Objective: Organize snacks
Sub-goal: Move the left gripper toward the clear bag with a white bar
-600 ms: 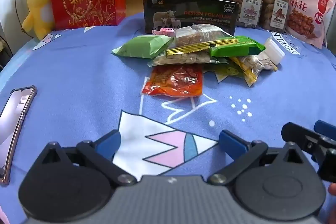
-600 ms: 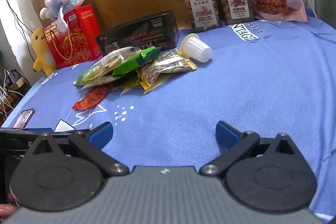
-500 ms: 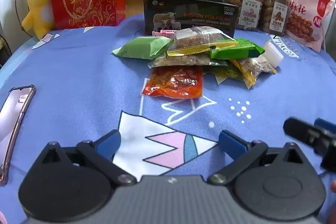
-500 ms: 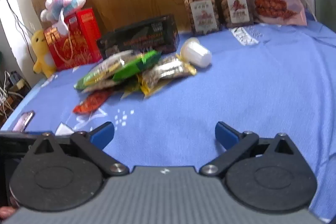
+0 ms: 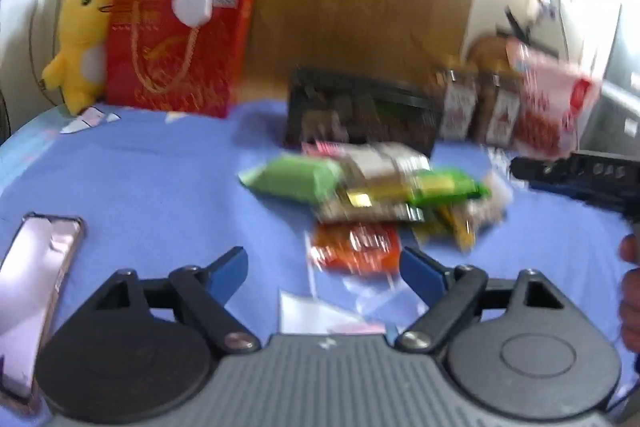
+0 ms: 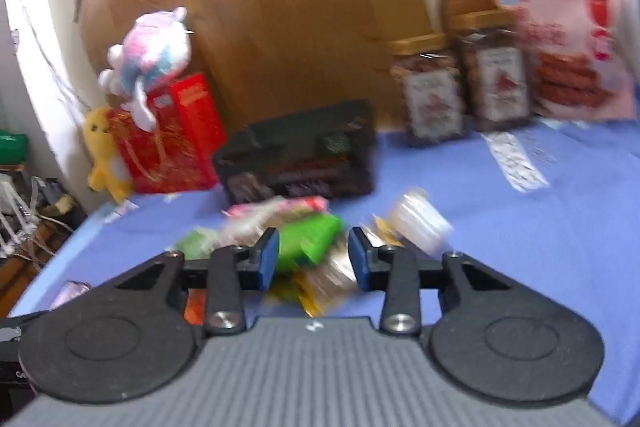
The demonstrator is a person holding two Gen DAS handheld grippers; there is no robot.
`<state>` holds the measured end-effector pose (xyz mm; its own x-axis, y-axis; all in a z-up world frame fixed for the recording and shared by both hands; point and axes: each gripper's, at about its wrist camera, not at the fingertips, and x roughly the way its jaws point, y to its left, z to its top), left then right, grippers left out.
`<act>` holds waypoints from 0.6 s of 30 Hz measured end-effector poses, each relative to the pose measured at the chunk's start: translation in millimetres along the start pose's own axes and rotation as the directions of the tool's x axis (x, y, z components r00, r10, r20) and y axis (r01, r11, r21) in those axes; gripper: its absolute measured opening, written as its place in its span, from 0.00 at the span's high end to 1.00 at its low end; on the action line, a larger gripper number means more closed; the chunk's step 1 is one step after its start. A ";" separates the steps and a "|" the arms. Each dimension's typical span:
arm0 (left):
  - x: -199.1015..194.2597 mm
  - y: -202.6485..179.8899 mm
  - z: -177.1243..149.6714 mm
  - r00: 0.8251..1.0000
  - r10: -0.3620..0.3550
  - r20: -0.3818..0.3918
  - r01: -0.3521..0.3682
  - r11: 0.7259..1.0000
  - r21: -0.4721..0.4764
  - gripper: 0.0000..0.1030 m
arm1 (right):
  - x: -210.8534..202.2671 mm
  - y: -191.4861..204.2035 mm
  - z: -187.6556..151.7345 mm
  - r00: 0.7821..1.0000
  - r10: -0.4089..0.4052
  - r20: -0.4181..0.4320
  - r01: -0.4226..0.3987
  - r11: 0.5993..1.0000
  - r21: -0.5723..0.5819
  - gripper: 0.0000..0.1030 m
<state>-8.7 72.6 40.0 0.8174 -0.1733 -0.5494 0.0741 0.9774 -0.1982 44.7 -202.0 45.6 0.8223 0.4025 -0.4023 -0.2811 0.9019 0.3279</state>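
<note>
snacks [image 5: 372, 203] heaped mid-frame on blue cloth [image 5: 160, 187], blurred; green pack [image 5: 292, 179] on the pile's left, red pack [image 5: 356, 247] at its lower edge. left gripper [image 5: 322, 269] at bottom centre, jaws wide apart, empty. right gripper [image 6: 312, 259] low centre in its view, jaws partly parted, empty, green pack [image 6: 308, 243] showing between them. phone [image 5: 32, 283] lower left. jars [image 6: 460, 87] upper right.

Glossy plastic snack packets [image 5: 360, 195]; matt blue cloth table cover [image 5: 160, 179]; smooth wood board [image 6: 280, 39]; fuzzy plush toys [image 5: 80, 43].
</note>
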 end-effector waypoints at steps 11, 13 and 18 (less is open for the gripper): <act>10.0 41.7 8.7 0.997 -0.074 -0.038 0.069 0.988 -0.139 0.37 | 59.1 32.6 -11.1 0.980 0.074 -0.183 -0.095 0.989 -0.111 0.92; 12.5 39.8 8.6 0.995 -0.094 -0.038 0.088 0.987 -0.136 0.37 | 47.5 31.3 -12.4 0.979 0.075 -0.189 -0.098 0.988 -0.118 0.94; 17.4 25.6 6.5 0.982 -0.183 -0.046 0.177 0.977 -0.121 0.37 | 2.1 28.4 -36.7 0.970 0.133 -0.205 -0.182 0.953 -0.242 0.91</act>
<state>11.1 95.4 30.6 0.7627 -0.3549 -0.5406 0.1477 0.9095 -0.3887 20.3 -169.8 22.7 0.6587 0.5426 -0.5213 -0.5371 0.8243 0.1793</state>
